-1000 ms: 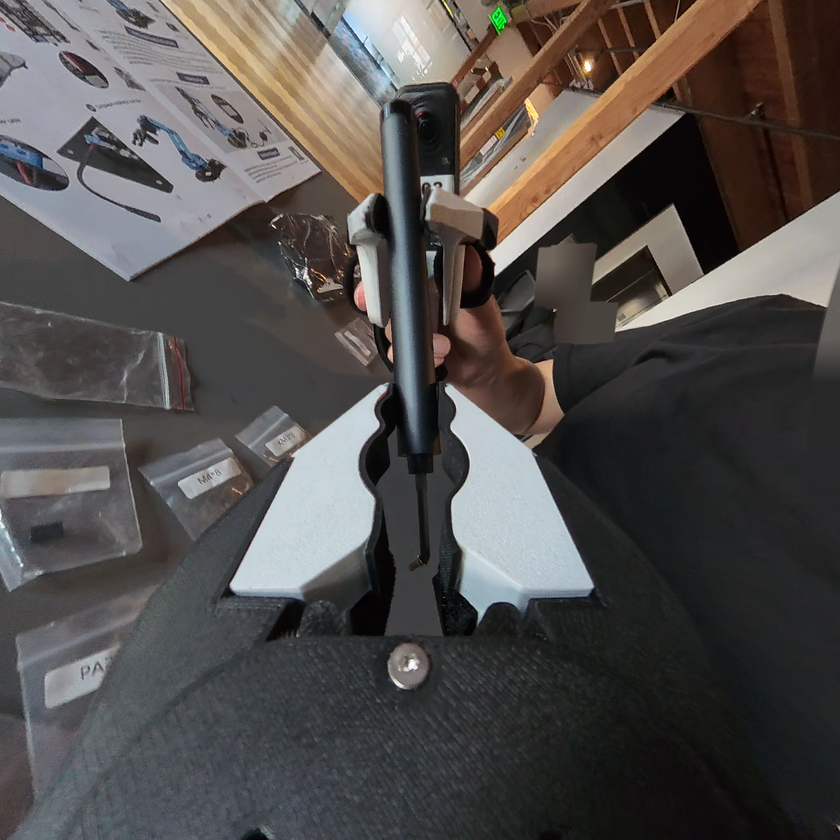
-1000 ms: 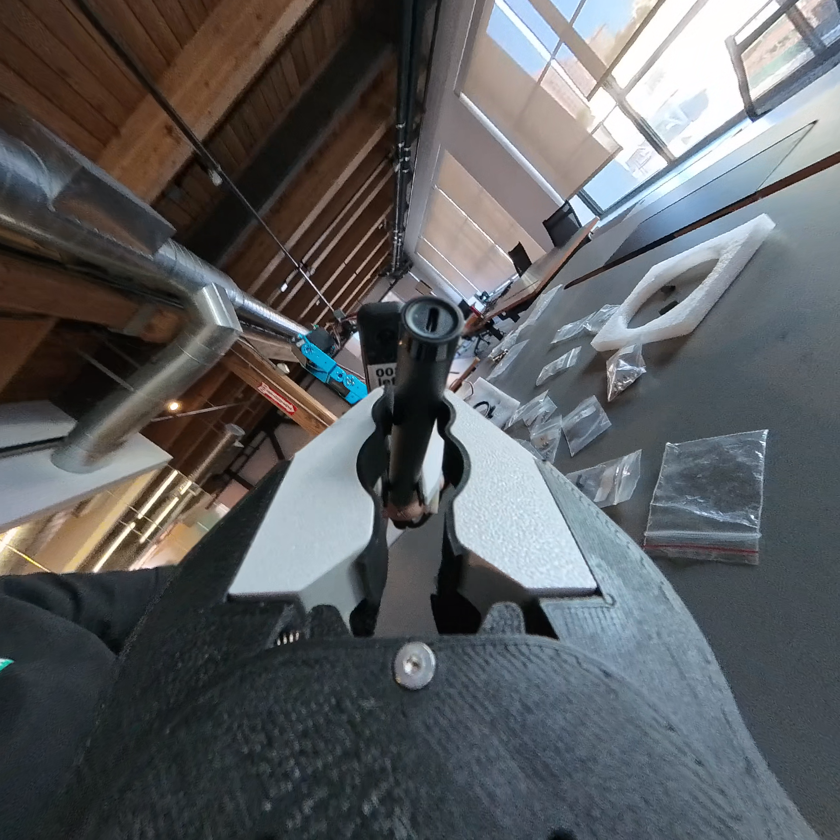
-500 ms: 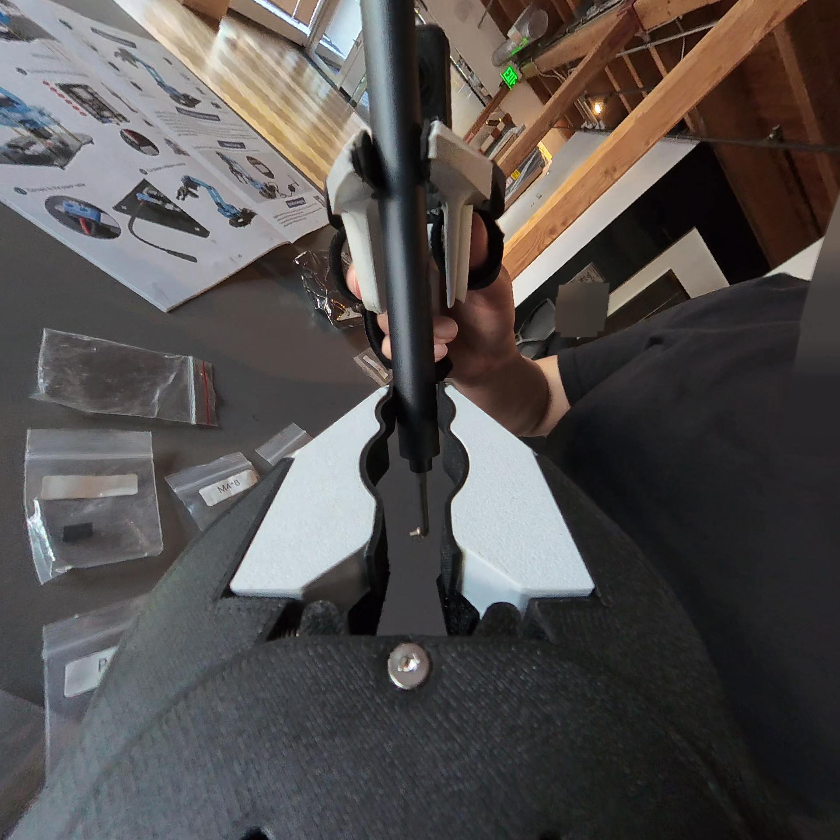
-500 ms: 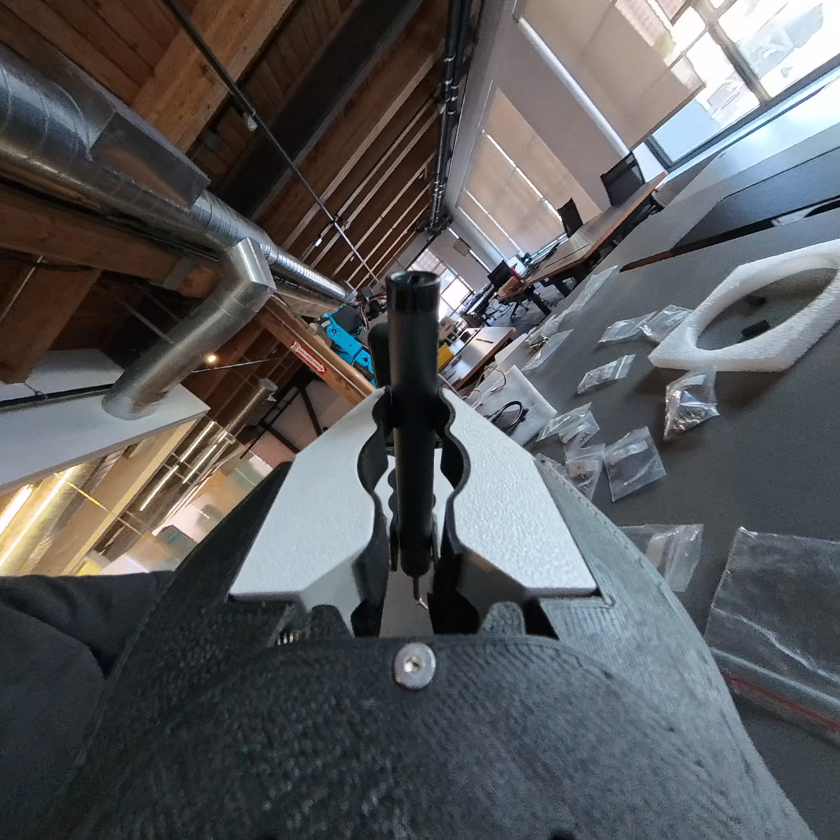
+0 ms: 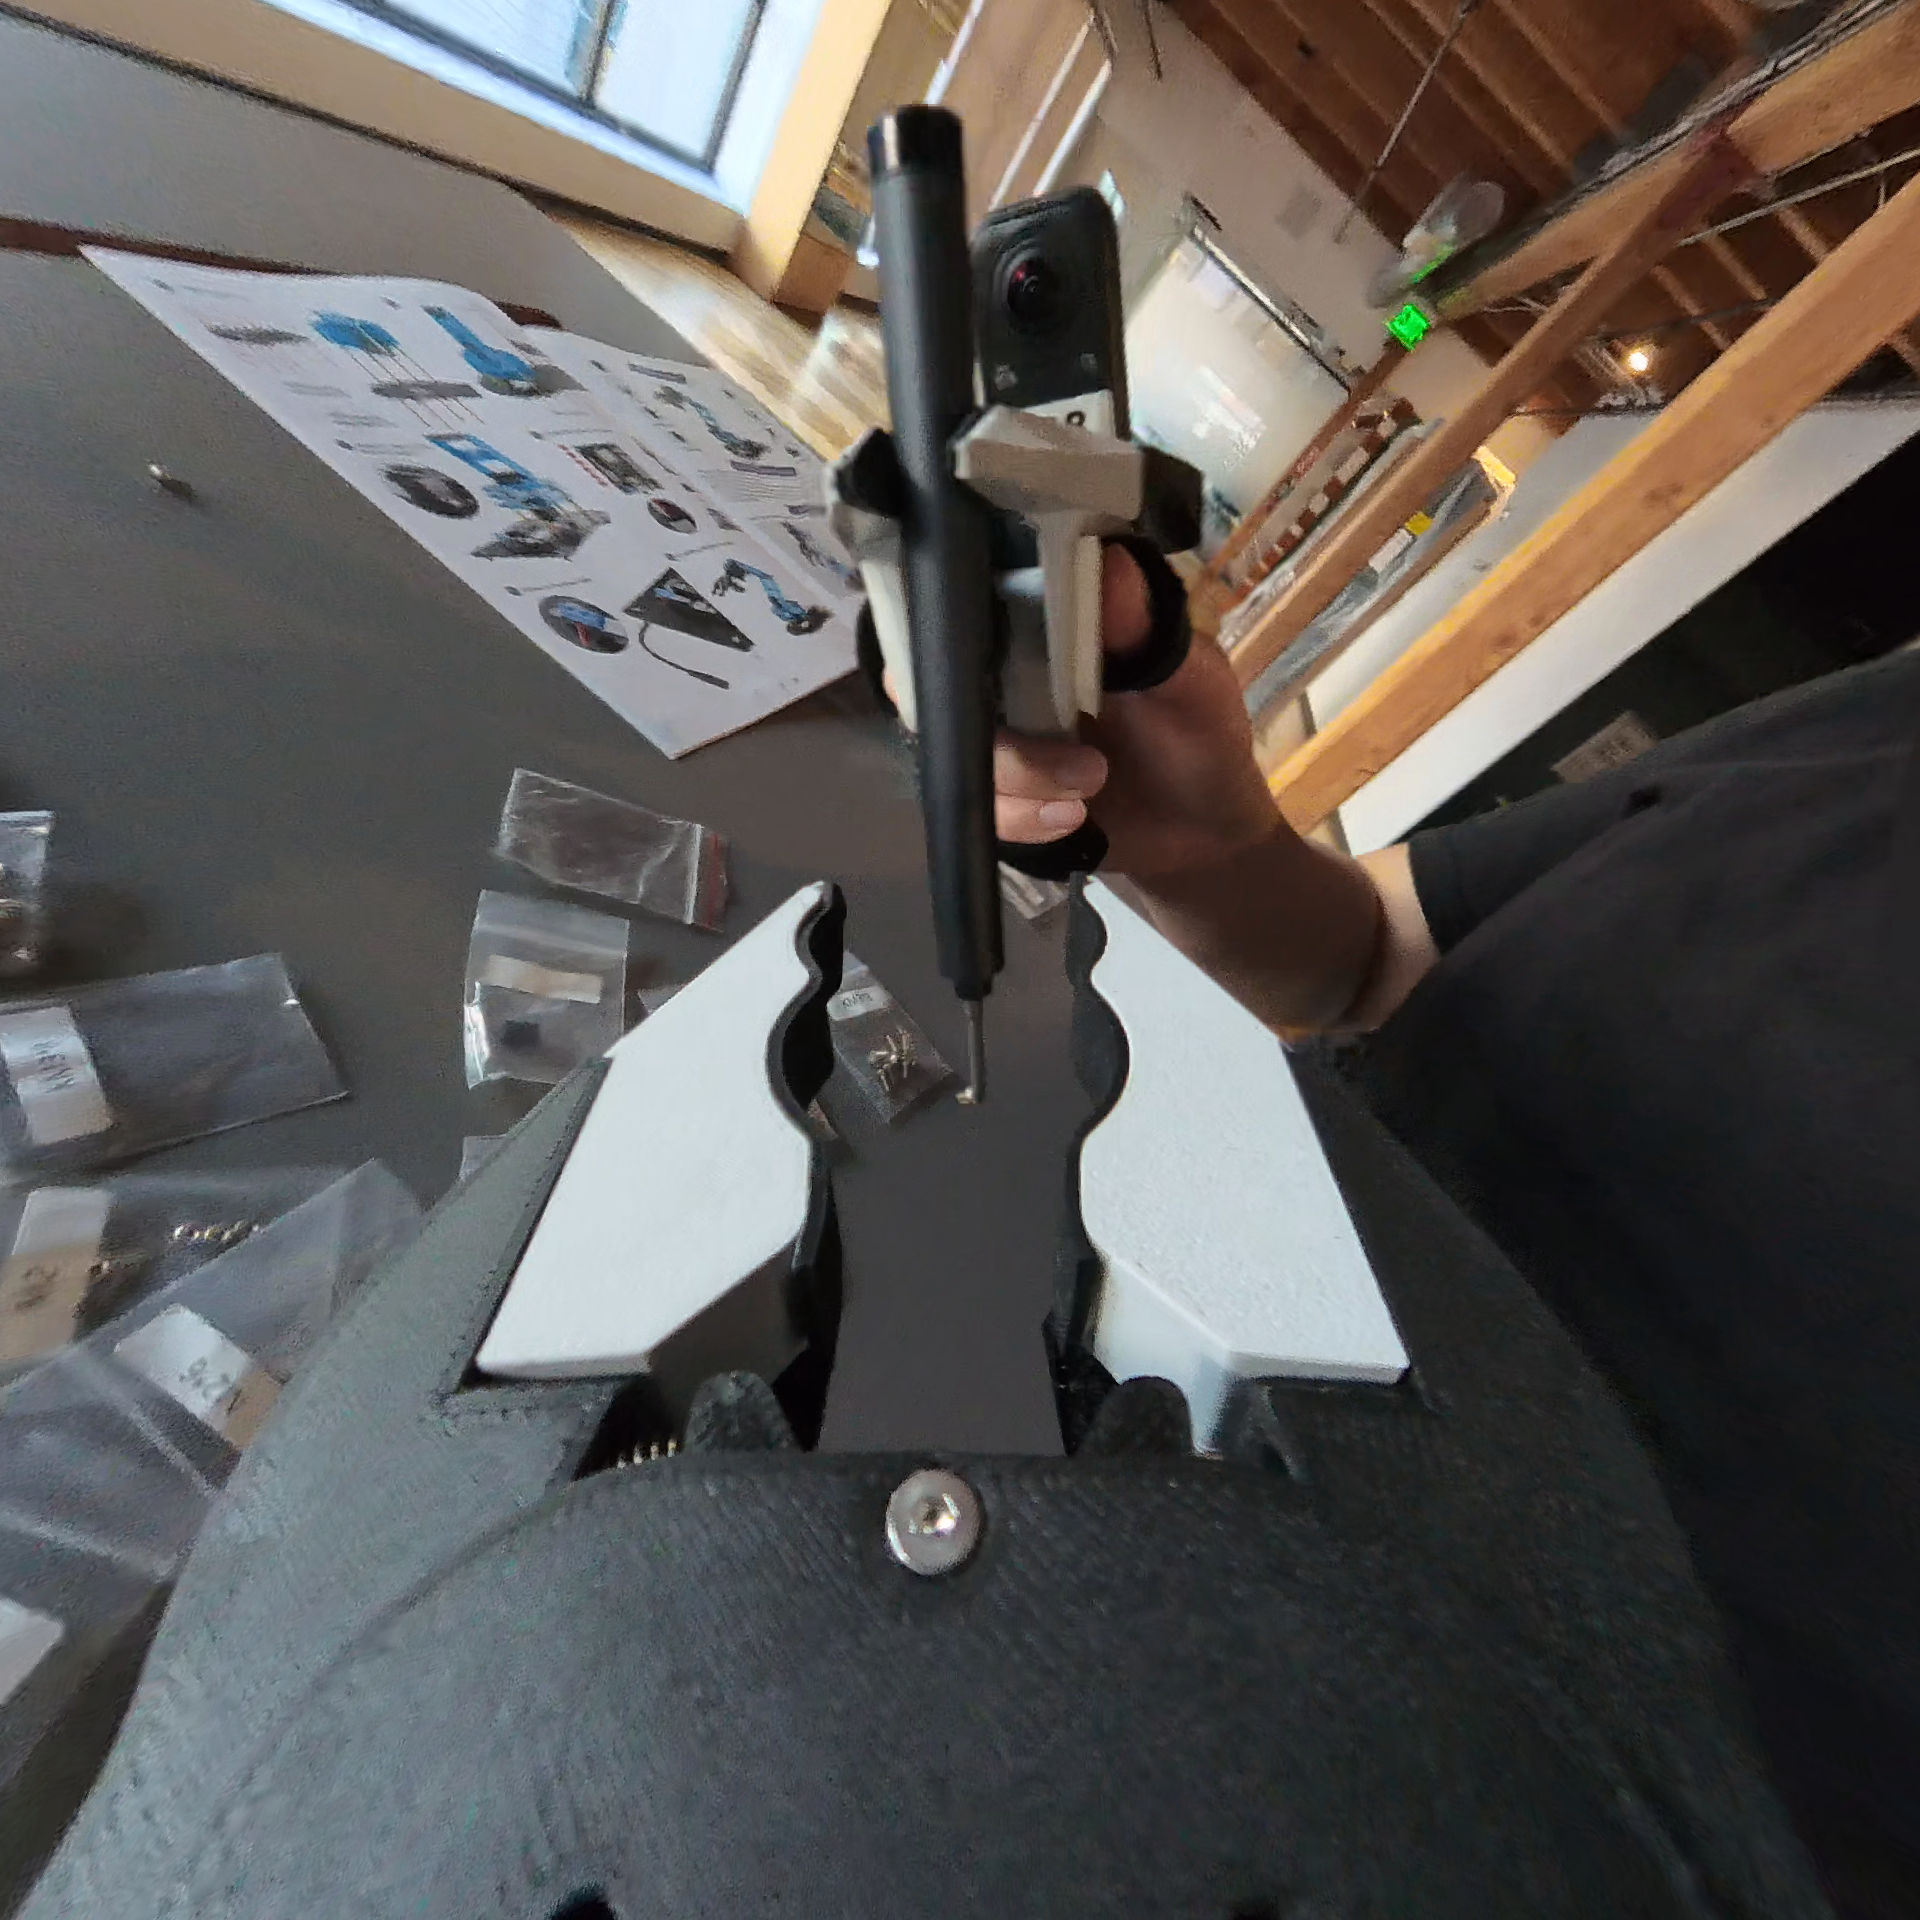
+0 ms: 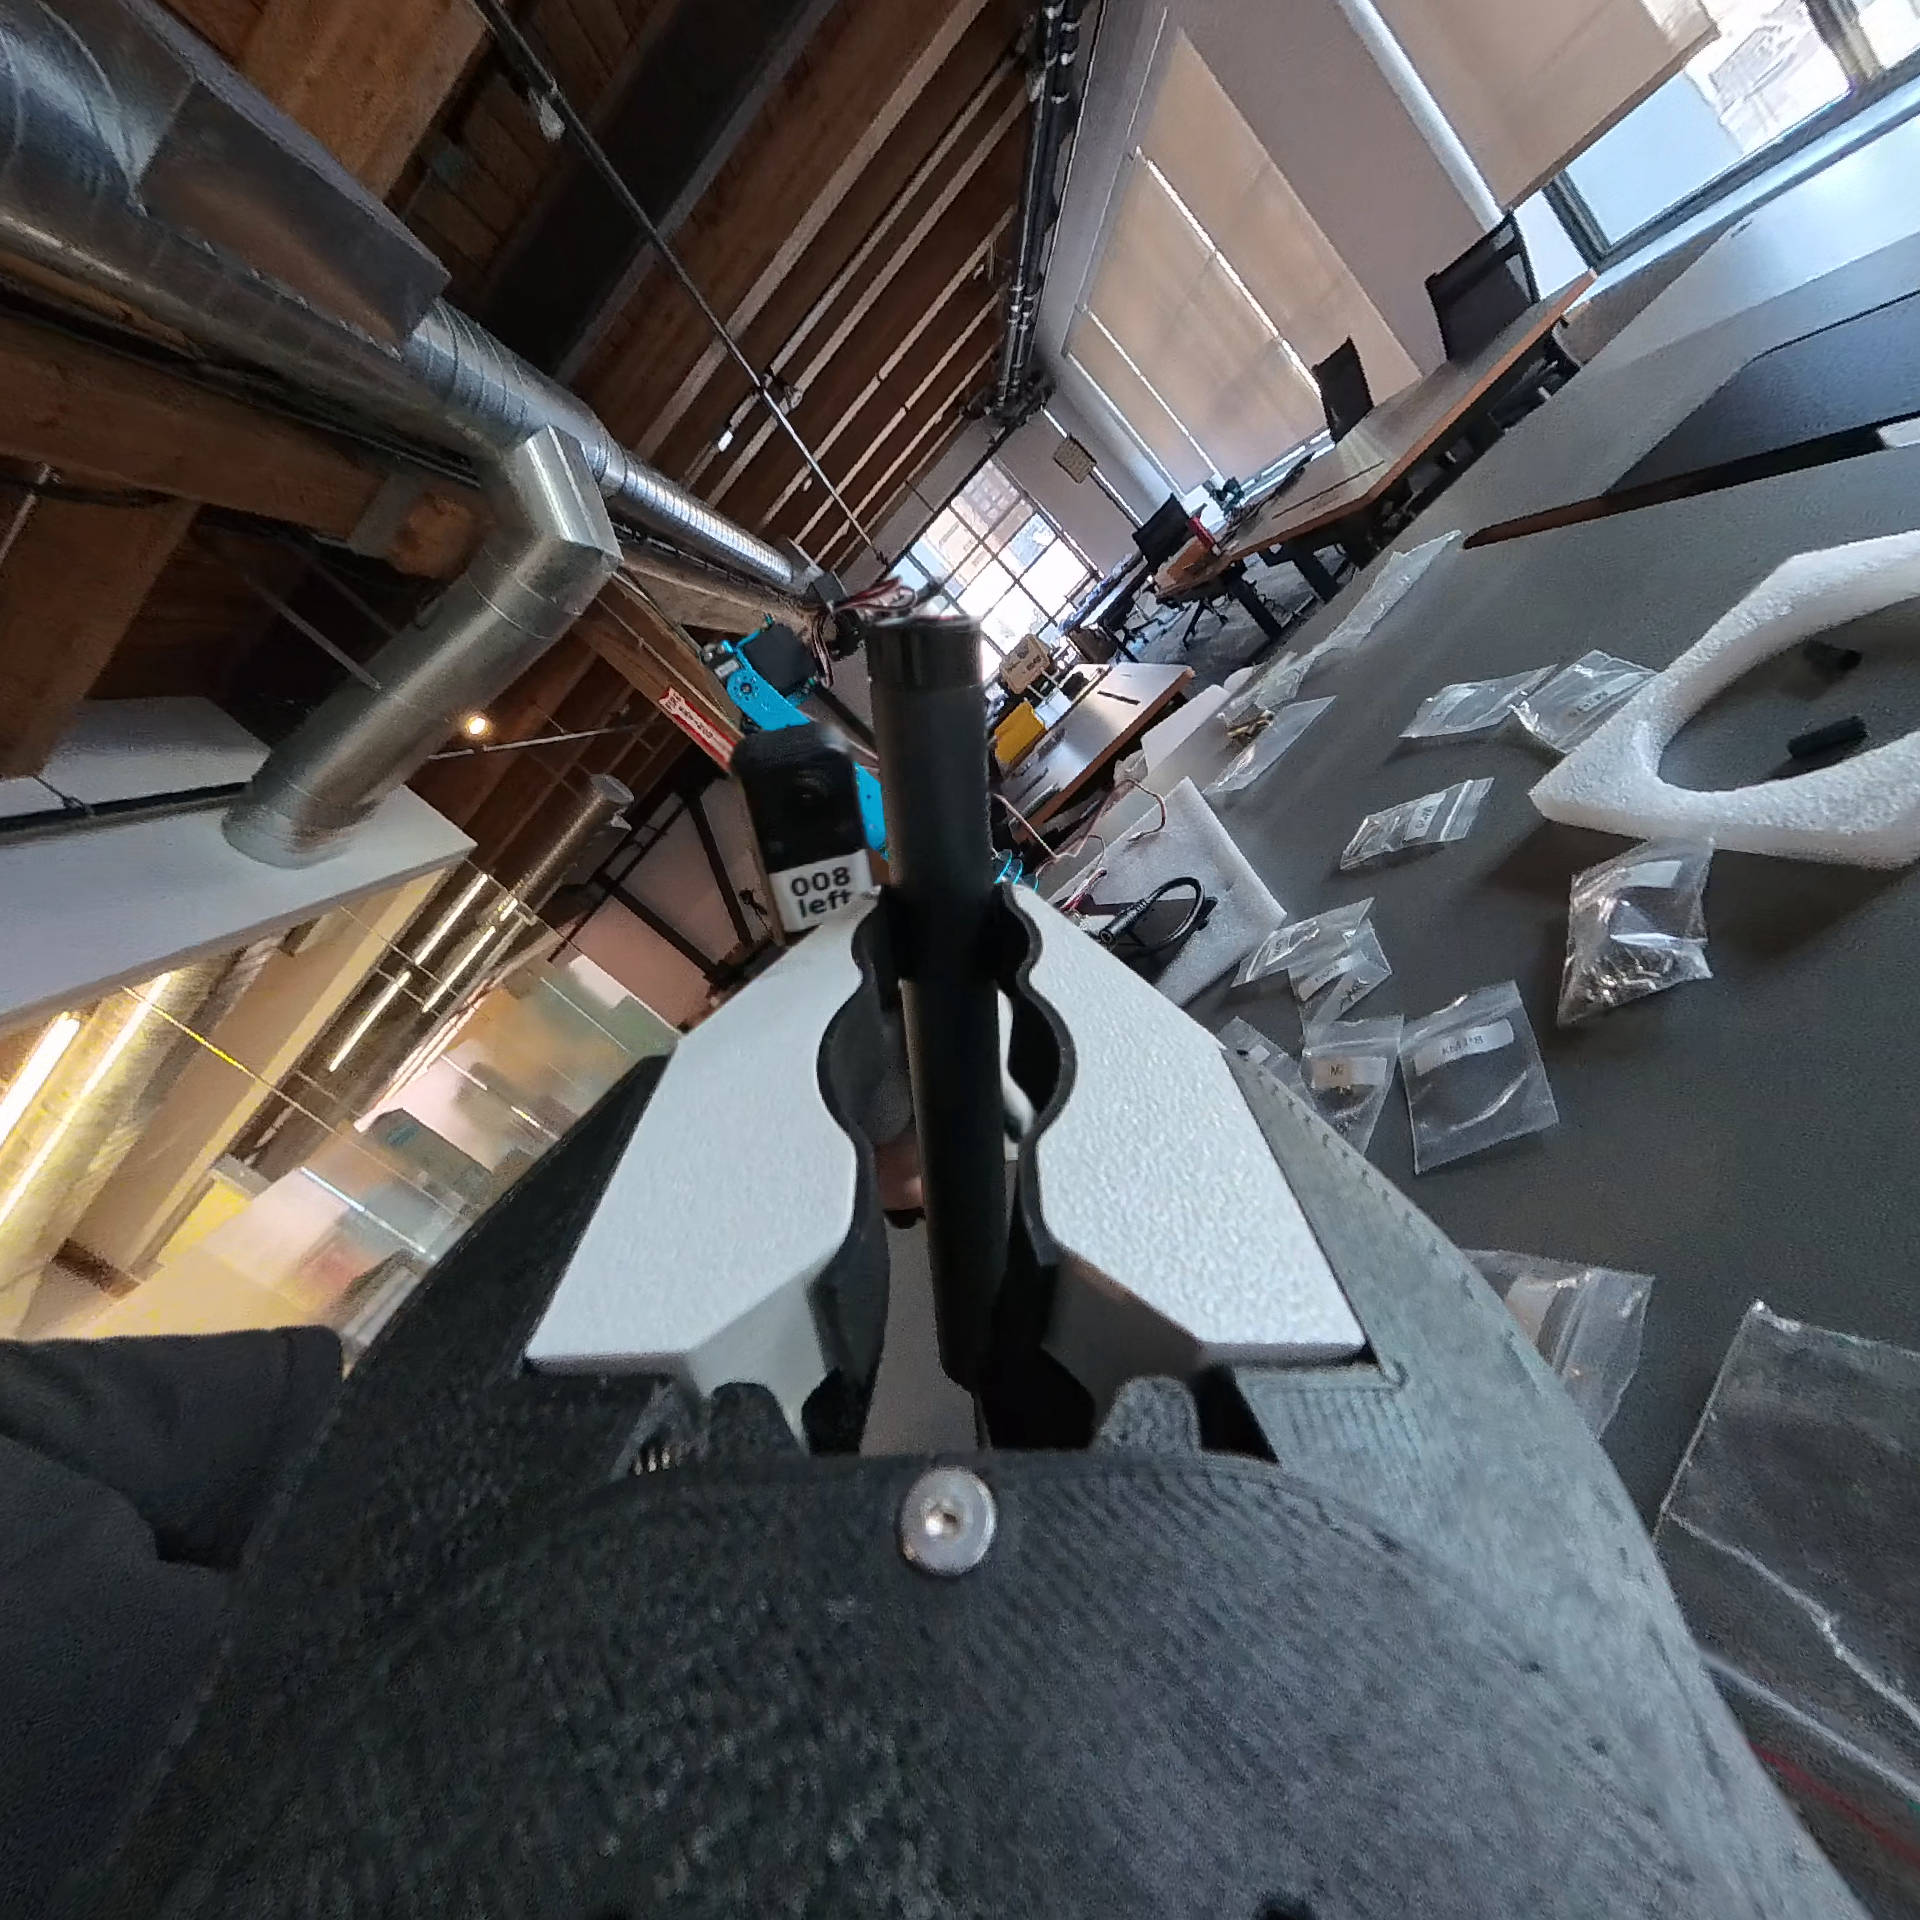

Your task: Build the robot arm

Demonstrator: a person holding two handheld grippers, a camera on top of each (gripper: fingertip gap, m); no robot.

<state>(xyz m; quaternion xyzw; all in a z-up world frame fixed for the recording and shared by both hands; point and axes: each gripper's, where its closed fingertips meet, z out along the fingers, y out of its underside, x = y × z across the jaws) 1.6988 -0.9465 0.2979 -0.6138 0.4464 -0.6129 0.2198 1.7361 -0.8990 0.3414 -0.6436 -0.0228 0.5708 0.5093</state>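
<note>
A black screwdriver is clamped in my right gripper, seen farther off in the left wrist view with a hand on it. The driver's thin metal bit points toward me and hangs between the jaws of my left gripper, which stand wide open and touch nothing. In the right wrist view my right gripper is shut on the screwdriver, whose handle end sticks out past the fingertips. The left gripper's black camera shows just behind it.
On the dark grey table lie a printed picture sheet, several small zip bags, one with screws, and a loose screw. A white foam frame and more bags lie to the right. A person's dark-clothed body is close by. One gripper's finger ends stand about 7 cm off the other's.
My left gripper has opened and let go of the screwdriver's bit end. The right gripper has slid farther down the shaft and still holds it. Both views have swung.
</note>
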